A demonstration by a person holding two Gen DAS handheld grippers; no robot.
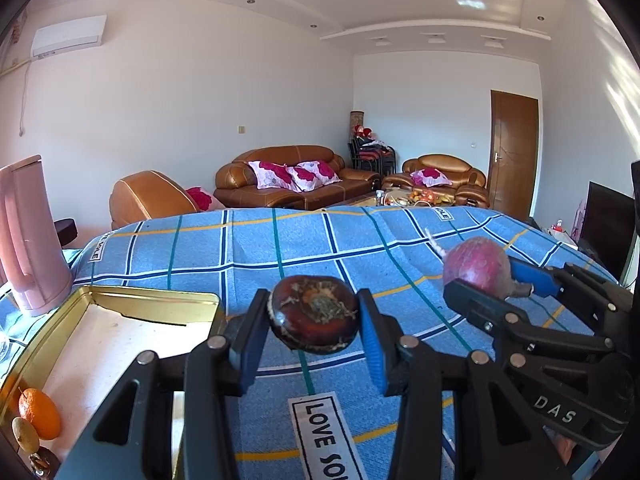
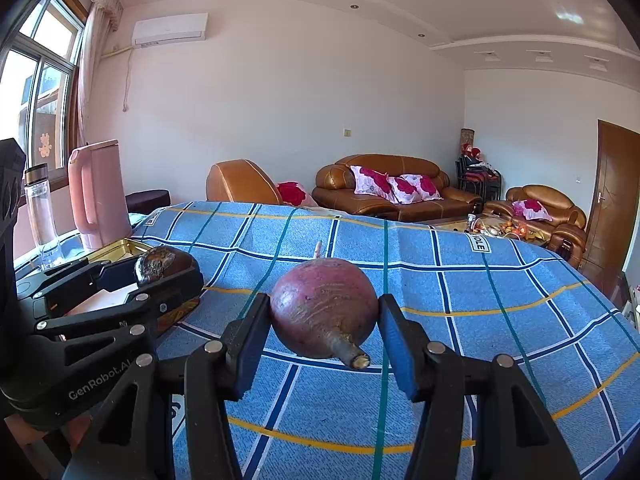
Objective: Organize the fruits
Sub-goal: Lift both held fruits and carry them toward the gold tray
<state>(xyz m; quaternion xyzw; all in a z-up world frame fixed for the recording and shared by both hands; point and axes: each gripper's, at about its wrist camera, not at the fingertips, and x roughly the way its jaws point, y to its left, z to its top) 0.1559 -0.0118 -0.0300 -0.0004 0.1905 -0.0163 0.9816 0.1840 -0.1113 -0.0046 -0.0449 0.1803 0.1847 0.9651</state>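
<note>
left gripper point(image 1: 314, 320): jaws part-way apart, blue pads pressed on both sides of a dark brown fruit point(image 1: 314, 314), held above the cloth.
right gripper point(image 2: 324, 320): jaws at a similar width, pads against the flanks of a purple fruit point(image 2: 324, 308), stem end toward the camera; held off the cloth.
side by side: in the left view the right gripper point(image 1: 496, 280) sits to the right with the purple fruit point(image 1: 476, 266); in the right view the left gripper point(image 2: 160, 270) sits to the left with the brown fruit point(image 2: 158, 262).
tin point(image 1: 152, 300): gold, open, just left of the left gripper; an orange point(image 1: 40, 414) and a smaller yellowish fruit point(image 1: 25, 434) lie in its near corner.
writing: "love so…" on a white patch of the cloth point(image 1: 320, 240); "das" on the right gripper's body; "genrobot.ai" on the left gripper's body.
edges: pink jug point(image 1: 28, 236) stands just behind the tin at the cloth's left edge; a clear bottle point(image 2: 40, 216) is beside it.
room: wide checked cloth lies bare ahead of both grippers, to the far edge.
</note>
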